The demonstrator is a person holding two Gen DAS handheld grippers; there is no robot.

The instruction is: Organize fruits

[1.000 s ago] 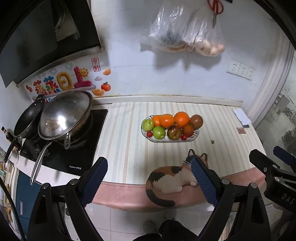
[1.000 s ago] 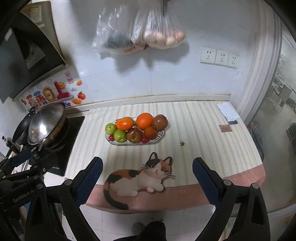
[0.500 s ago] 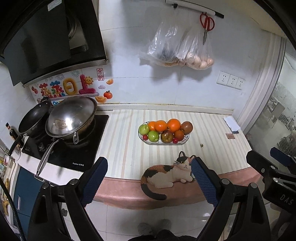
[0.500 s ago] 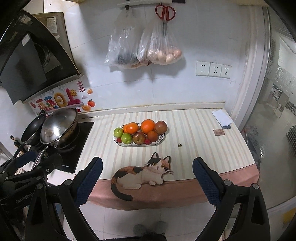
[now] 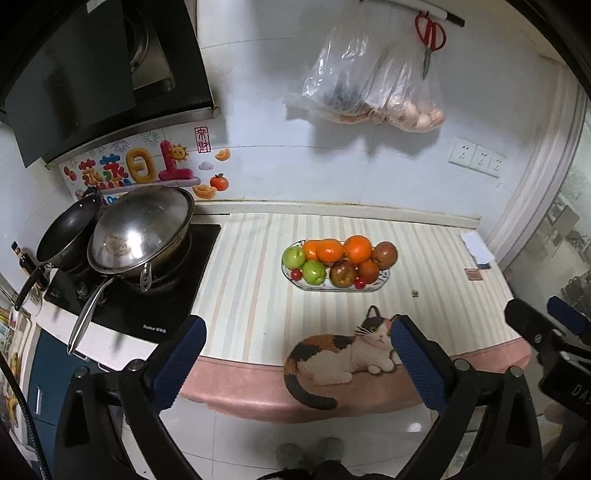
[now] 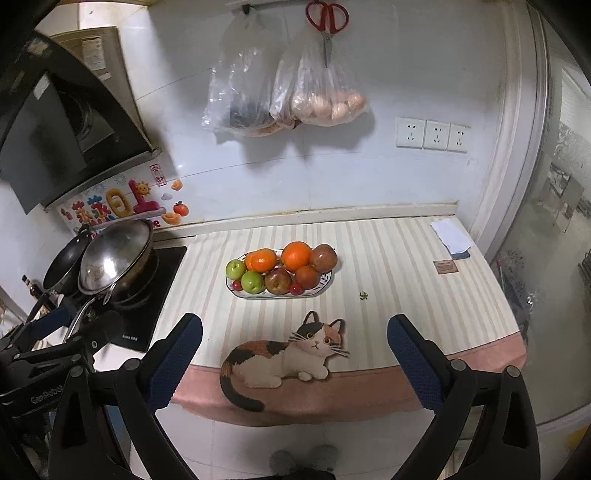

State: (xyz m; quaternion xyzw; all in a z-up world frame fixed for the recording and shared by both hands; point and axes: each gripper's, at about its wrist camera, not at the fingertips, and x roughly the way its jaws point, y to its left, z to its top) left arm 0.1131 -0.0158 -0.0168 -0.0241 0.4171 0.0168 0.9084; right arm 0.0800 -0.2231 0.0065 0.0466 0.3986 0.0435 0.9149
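Note:
An oval glass plate [image 5: 382, 282] [image 6: 325, 286] stands in the middle of the striped counter mat. It holds oranges [image 5: 357, 249] [image 6: 296, 256], two green apples [image 5: 314, 272] [image 6: 252, 281], reddish-brown fruits [image 5: 343, 273] [image 6: 278, 281] and small red cherry-like fruits [image 5: 296, 274] [image 6: 296, 289]. My left gripper [image 5: 297, 354] is open and empty, held in front of the counter edge, well short of the plate. My right gripper [image 6: 294, 349] is open and empty, also in front of the counter edge. Each gripper shows at the side of the other's view.
A steel wok [image 5: 142, 230] and a black pan [image 5: 66, 236] sit on the hob at the left. A cat picture [image 6: 288, 356] marks the mat's front edge. Plastic bags [image 6: 284, 96] and scissors [image 6: 327, 22] hang on the wall. A folded cloth [image 6: 451, 236] lies at the right.
Both grippers have pulled back and tilted up from the counter, so the plate looks smaller and more of the wall shows. Nothing on the counter has moved.

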